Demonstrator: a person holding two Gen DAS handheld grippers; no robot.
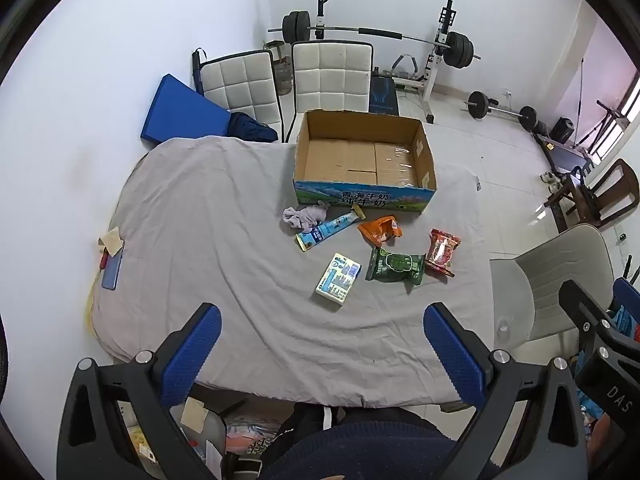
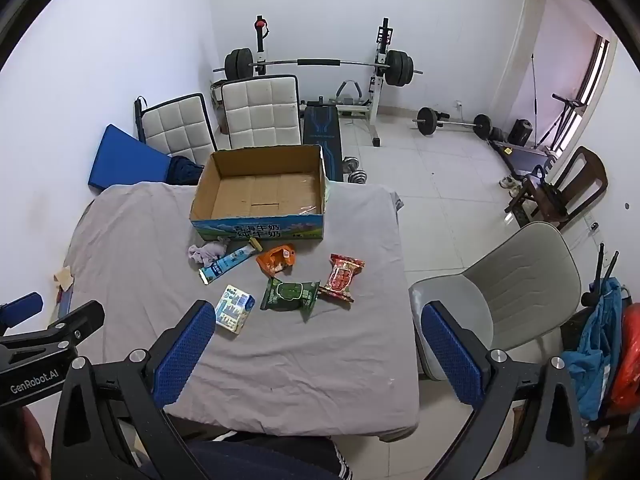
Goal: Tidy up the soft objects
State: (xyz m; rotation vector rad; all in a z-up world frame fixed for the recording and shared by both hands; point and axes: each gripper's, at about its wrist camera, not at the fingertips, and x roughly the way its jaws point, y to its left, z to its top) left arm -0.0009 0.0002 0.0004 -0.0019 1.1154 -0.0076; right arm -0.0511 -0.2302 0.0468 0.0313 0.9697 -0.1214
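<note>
An open cardboard box (image 1: 362, 158) (image 2: 260, 196) stands empty at the far side of a table under a grey cloth (image 1: 224, 248) (image 2: 280, 352). In front of it lie a crumpled lilac cloth (image 1: 304, 216) (image 2: 206, 251), a light blue tube pack (image 1: 326, 232) (image 2: 228, 265), an orange pouch (image 1: 379, 230) (image 2: 277, 259), a red snack bag (image 1: 442, 250) (image 2: 342, 278), a green wipes pack (image 1: 394, 268) (image 2: 290, 294) and a white-blue tissue pack (image 1: 338, 278) (image 2: 235, 309). My left gripper (image 1: 322, 344) and right gripper (image 2: 316, 344) hover open over the near table edge, both empty.
Two white padded chairs (image 1: 330, 76) and a blue mat (image 1: 182, 114) stand behind the table. A grey swivel chair (image 2: 504, 304) sits at the right. A phone (image 1: 112, 268) lies at the table's left edge. Barbells and a weight bench (image 2: 320, 68) fill the far floor.
</note>
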